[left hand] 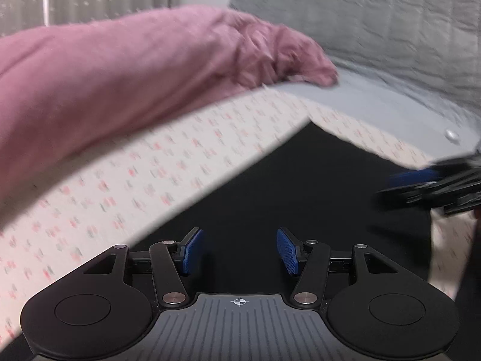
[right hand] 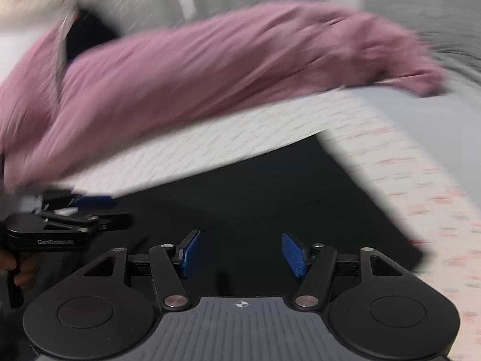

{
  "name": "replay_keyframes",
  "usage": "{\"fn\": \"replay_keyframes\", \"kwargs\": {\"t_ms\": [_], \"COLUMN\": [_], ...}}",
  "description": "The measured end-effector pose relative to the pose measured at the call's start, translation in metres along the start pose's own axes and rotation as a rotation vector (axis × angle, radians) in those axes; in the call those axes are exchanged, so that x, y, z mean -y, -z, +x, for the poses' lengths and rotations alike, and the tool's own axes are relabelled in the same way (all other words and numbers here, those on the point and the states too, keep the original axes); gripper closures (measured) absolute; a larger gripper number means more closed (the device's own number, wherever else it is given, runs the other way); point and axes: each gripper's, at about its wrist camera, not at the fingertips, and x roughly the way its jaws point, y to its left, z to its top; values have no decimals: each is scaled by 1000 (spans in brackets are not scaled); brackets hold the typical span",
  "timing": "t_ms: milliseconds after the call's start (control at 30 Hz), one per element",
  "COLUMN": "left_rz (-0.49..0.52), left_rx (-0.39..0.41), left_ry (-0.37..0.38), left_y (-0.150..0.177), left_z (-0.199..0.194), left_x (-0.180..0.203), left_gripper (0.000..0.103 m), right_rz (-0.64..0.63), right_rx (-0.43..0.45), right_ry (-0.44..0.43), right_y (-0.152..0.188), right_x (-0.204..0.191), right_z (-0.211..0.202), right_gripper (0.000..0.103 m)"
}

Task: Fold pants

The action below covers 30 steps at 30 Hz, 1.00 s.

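Black pants (left hand: 270, 174) lie flat on the patterned sheet, directly beyond my left gripper (left hand: 239, 242), which is open with nothing between its blue pads. In the right wrist view the same black pants (right hand: 270, 192) show a straight edge and a corner at the right. My right gripper (right hand: 240, 248) hovers over them, open and empty. The right gripper (left hand: 421, 180) shows blurred at the right edge of the left wrist view. The left gripper (right hand: 90, 207) shows at the left of the right wrist view, a hand on its handle.
A pink garment (left hand: 135, 72) lies bunched across the bed behind the black pants, also in the right wrist view (right hand: 225, 66). A white sheet with small red marks (left hand: 120, 186) covers the bed. A grey quilt (left hand: 375, 21) is heaped at the far right.
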Motion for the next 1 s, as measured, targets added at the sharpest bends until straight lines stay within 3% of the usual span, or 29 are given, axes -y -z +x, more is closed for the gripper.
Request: {"fn": "replay_keyframes", "kwargs": {"t_ms": [67, 233, 367, 433, 533, 600, 800, 900, 1000], "left_rz": [7, -24, -84, -151, -241, -286, -334, -351, -389], "left_rx": [-35, -24, -56, -81, -76, -47, -57, -91, -139], "left_ry": [-18, -80, -224, -288, -355, -369, -425, -486, -576], "left_y": [21, 86, 130, 151, 171, 179, 202, 218, 233], "left_z": [-9, -77, -133, -162, -197, -213, -232, -244, -265], "left_x": [1, -32, -71, -92, -109, -115, -117, -119, -123], "left_gripper": [49, 35, 33, 31, 27, 26, 26, 25, 25], "right_rz": [-34, 26, 24, 19, 46, 43, -114, -172, -176], "right_rx": [-47, 22, -18, -40, -27, -15, -92, -191, -211], "right_ry": [38, 136, 370, 433, 321, 229, 23, 43, 107], "right_y": [6, 12, 6, 4, 5, 3, 16, 30, 30], "right_x": [-5, 45, 73, 72, 53, 26, -73, -88, -74], "right_z": [17, -2, -17, -24, -42, -48, -32, -15, -14], "right_gripper": [51, 51, 48, 44, 42, 36, 37, 38, 38]}}
